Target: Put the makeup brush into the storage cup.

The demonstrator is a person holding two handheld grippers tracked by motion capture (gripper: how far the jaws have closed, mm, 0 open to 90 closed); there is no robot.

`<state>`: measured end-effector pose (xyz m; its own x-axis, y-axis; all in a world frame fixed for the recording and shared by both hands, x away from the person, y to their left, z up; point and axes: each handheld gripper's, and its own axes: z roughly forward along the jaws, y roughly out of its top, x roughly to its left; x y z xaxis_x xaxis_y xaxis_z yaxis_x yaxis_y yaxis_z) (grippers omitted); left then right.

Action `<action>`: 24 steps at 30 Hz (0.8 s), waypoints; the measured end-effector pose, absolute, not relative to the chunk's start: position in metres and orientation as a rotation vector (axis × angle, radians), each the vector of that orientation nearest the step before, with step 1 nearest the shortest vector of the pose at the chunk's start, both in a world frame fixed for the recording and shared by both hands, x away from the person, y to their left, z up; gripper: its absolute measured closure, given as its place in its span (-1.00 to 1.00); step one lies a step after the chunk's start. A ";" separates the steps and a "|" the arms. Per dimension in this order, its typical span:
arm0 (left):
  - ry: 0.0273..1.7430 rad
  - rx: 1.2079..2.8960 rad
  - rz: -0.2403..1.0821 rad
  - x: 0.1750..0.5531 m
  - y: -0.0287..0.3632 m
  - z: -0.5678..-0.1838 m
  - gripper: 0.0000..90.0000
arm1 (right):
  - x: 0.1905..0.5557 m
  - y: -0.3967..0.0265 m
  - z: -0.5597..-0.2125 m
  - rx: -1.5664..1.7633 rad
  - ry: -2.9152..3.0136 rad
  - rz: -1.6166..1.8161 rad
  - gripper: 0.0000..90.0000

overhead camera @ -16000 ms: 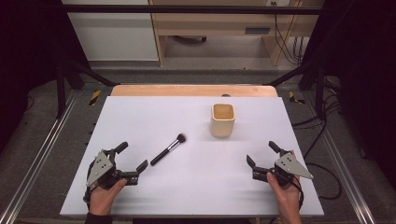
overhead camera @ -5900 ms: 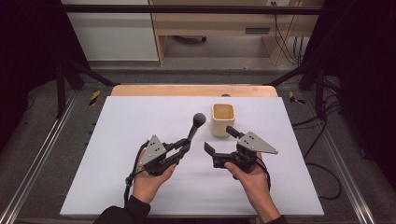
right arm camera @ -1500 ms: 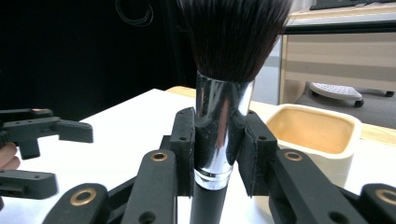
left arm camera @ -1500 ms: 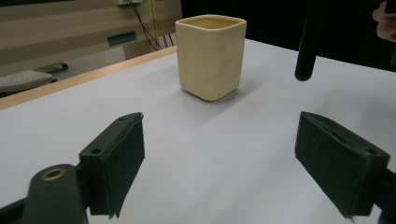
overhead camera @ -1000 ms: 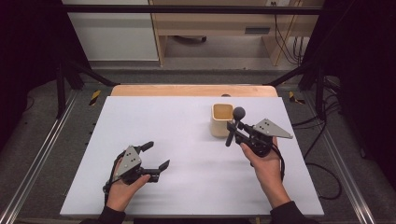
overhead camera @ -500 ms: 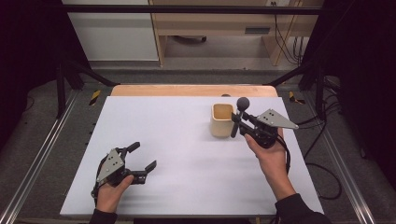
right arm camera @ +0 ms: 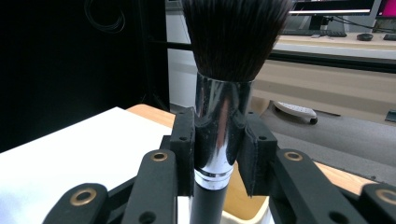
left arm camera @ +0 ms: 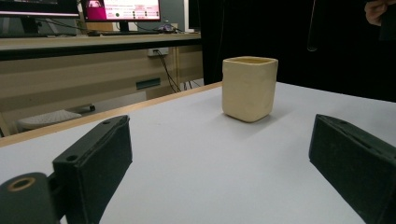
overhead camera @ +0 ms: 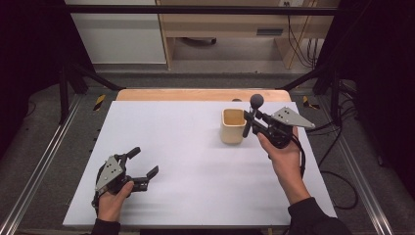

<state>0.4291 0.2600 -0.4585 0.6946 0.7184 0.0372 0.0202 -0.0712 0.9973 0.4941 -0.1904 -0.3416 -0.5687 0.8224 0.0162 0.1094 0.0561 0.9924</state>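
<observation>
Upright, makeup brush pinched between right gripper jaws, left gripper spread, empty.

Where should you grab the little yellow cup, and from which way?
Best guess: pinch one wall of the cream cup at its rim, coming straight down from above. It stands upright with its mouth open, and its squarish body looks wide for the jaws. The left gripper is open and free; the right gripper holds the makeup brush.
</observation>
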 end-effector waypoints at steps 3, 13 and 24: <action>0.631 1.547 0.630 0.430 0.260 -0.460 -0.89 | 0.496 -0.190 -0.340 0.935 1.743 1.565 0.56; 0.631 1.554 0.613 0.431 0.257 -0.462 -0.91 | 0.500 -0.188 -0.337 0.949 1.720 1.566 0.56; 0.608 1.567 0.614 0.429 0.254 -0.462 -0.91 | 0.507 -0.184 -0.337 0.951 1.698 1.548 0.56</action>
<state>0.4293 0.2536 -0.4618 0.7162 0.6971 0.0334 0.0276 -0.0761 0.9967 0.5065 -0.1837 -0.3374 -0.5312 0.8472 0.0111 0.0891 0.0428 0.9951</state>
